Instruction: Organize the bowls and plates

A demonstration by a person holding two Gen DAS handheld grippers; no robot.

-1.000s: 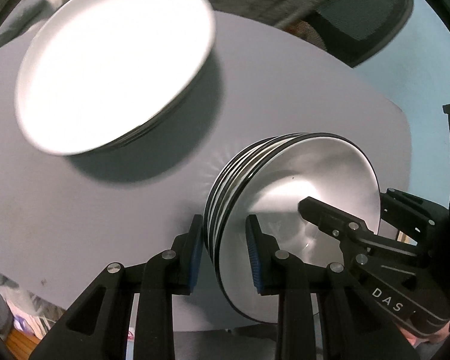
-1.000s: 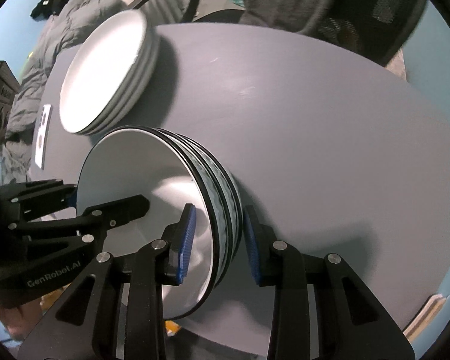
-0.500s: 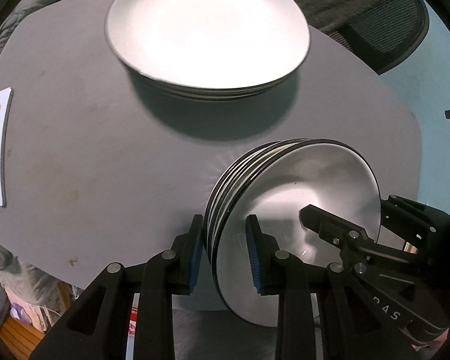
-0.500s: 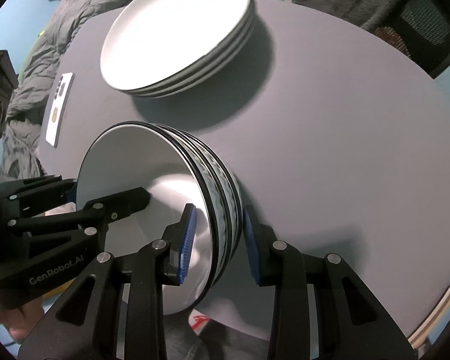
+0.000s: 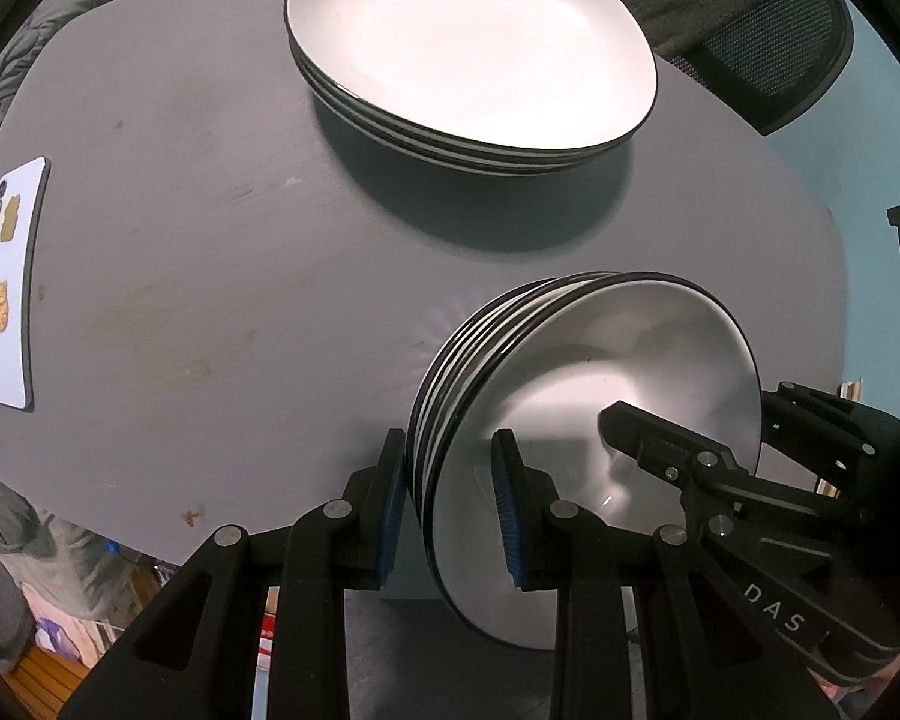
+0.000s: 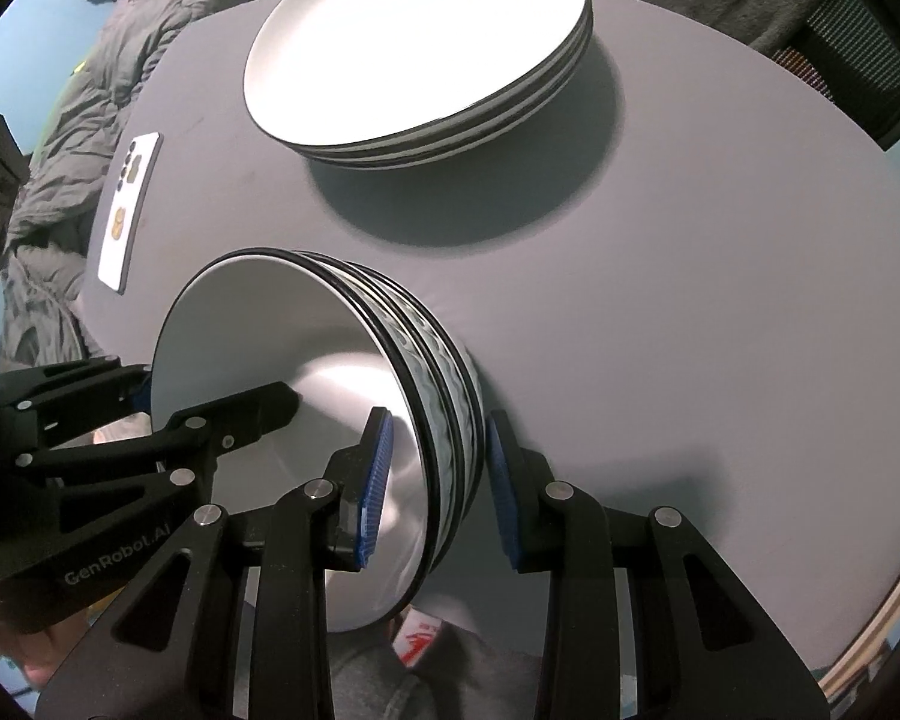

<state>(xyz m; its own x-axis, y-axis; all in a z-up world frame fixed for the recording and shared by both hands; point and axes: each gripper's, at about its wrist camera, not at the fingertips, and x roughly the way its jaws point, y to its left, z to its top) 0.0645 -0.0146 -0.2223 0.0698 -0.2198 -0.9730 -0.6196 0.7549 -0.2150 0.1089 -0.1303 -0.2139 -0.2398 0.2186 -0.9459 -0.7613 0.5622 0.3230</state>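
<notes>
A stack of several white bowls with black rims (image 5: 576, 408) is held between both grippers, above the near edge of the grey table (image 5: 222, 252). My left gripper (image 5: 450, 510) is shut on the stack's rims from one side. My right gripper (image 6: 438, 474) is shut on the same stack (image 6: 306, 372) from the other side. Each gripper shows in the other's view, reaching into the top bowl. A stack of white plates (image 5: 468, 54) lies on the far part of the table, also in the right wrist view (image 6: 420, 42).
A white phone (image 5: 9, 282) lies face down near the table's left edge, also in the right wrist view (image 6: 129, 204). A dark mesh chair (image 5: 774, 42) stands behind the table. Grey jackets (image 6: 90, 78) lie beyond the left side.
Both grippers carried the bowl stack back and to the near edge of the table. The plate stack now appears farther away and more to the centre. The grip on the bowls has not changed.
</notes>
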